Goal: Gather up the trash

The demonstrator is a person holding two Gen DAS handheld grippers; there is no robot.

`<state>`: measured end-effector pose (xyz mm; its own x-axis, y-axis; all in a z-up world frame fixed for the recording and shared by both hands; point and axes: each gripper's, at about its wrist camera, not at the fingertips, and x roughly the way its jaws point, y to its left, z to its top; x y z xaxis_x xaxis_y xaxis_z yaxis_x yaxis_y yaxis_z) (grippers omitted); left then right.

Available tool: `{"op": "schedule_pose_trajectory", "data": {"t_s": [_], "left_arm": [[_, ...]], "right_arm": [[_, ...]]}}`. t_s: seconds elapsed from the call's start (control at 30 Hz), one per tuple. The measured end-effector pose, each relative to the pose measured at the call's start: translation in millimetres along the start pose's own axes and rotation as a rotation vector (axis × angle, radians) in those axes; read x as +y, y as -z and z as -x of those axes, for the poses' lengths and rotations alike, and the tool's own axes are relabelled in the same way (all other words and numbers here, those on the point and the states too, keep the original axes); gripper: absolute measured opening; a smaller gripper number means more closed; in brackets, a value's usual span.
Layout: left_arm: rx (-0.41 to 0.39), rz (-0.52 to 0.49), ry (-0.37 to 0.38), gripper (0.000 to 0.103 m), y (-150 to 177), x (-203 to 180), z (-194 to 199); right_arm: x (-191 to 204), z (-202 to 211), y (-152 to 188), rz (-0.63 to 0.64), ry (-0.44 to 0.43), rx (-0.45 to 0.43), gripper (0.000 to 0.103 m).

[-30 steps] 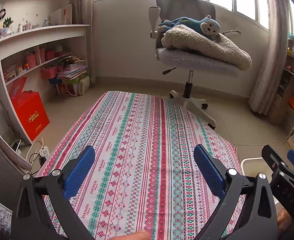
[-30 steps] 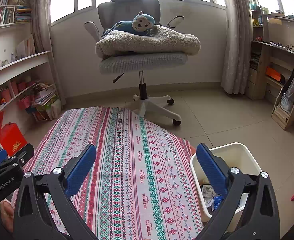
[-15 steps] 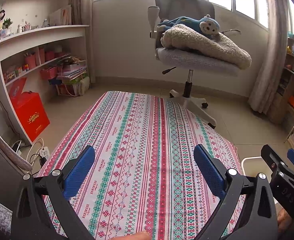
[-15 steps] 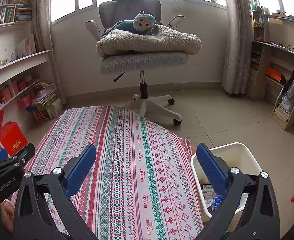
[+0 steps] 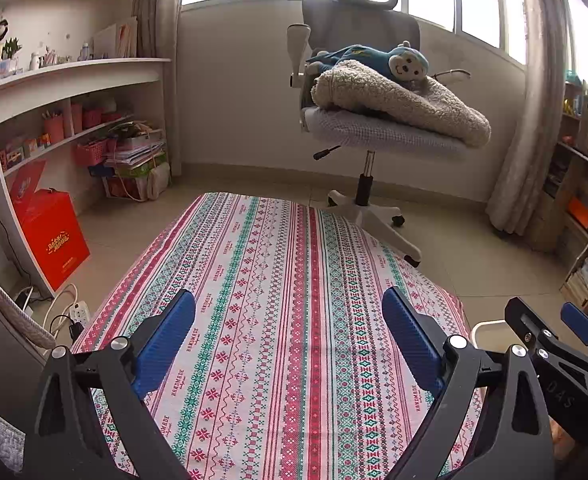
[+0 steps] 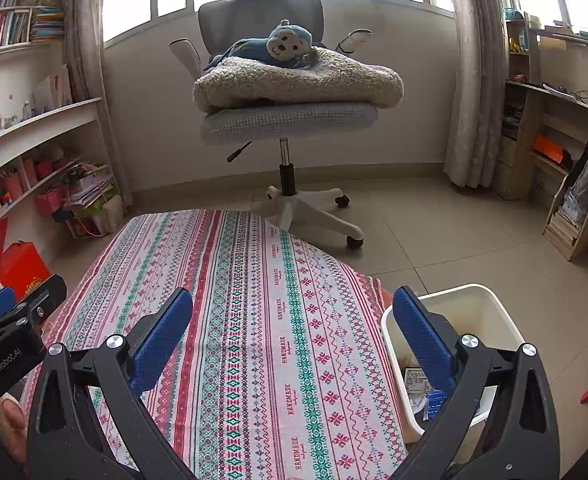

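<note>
Left gripper: jaws wide apart, empty, lower centre of frame.
Right gripper: likewise spread, holding nothing.
Change: almost none over the last second; both hover unmoved.
Tablecloth: no trash visible.
Bin: lower right, scraps inside; collecting looks finished.

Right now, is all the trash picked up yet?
It looks nearly done: the white plastic bin beside the table already holds scraps, and no trash shows on the striped patterned tablecloth. Both the left tongs and right tongs hang open and hold nothing.
</note>
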<state>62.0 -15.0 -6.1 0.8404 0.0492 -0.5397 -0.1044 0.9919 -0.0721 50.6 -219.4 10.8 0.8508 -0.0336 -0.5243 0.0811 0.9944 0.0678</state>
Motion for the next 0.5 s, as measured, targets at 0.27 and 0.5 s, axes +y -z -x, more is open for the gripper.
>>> {"op": "schedule_pose_trajectory", "data": {"t_s": [0.27, 0.5], "left_arm": [[0.005, -0.006, -0.016, 0.095, -1.3, -4.1, 0.7], [0.029, -0.010, -0.014, 0.095, 0.6, -4.9, -2.5]], "right_arm": [[0.2, 0.4, 0.3, 0.000, 0.000, -0.006, 0.096], [0.0, 1.9, -0.1, -0.002, 0.002, -0.013, 0.096]]}}
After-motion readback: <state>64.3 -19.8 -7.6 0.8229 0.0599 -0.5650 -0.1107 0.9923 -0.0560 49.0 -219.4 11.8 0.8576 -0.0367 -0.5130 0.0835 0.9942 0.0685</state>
